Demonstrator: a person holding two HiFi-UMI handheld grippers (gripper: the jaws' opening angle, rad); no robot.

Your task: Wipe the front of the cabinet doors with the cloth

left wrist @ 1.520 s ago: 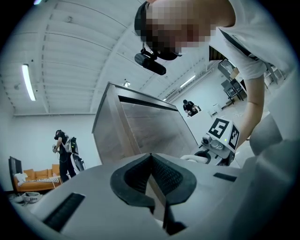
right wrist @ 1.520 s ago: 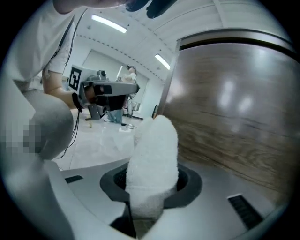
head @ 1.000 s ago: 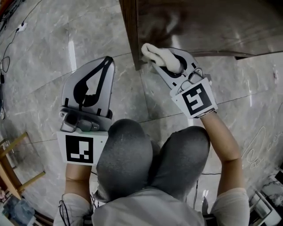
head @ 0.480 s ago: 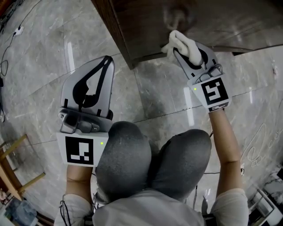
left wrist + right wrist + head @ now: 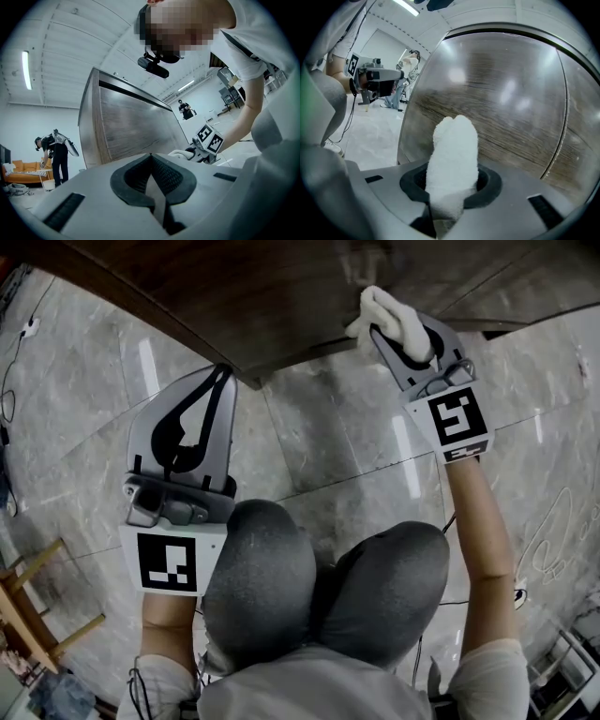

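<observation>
A dark wooden cabinet fills the top of the head view, its glossy door front facing the right gripper. My right gripper is shut on a folded white cloth, which sticks out past the jaws and lies against the lower edge of the door. The cloth stands upright between the jaws in the right gripper view. My left gripper hangs lower left, shut and holding nothing, its tip just under the cabinet's bottom corner. The cabinet shows beyond the left gripper.
Grey marble floor tiles lie below. My knees fill the bottom centre. A wooden stool frame stands at the lower left. Cables run along the left floor edge. Two persons work in the room's background.
The right gripper with the cloth moved right along the cabinet's lower front and slightly up. The cabinet now covers more of the top of the view. The left gripper held its place.
</observation>
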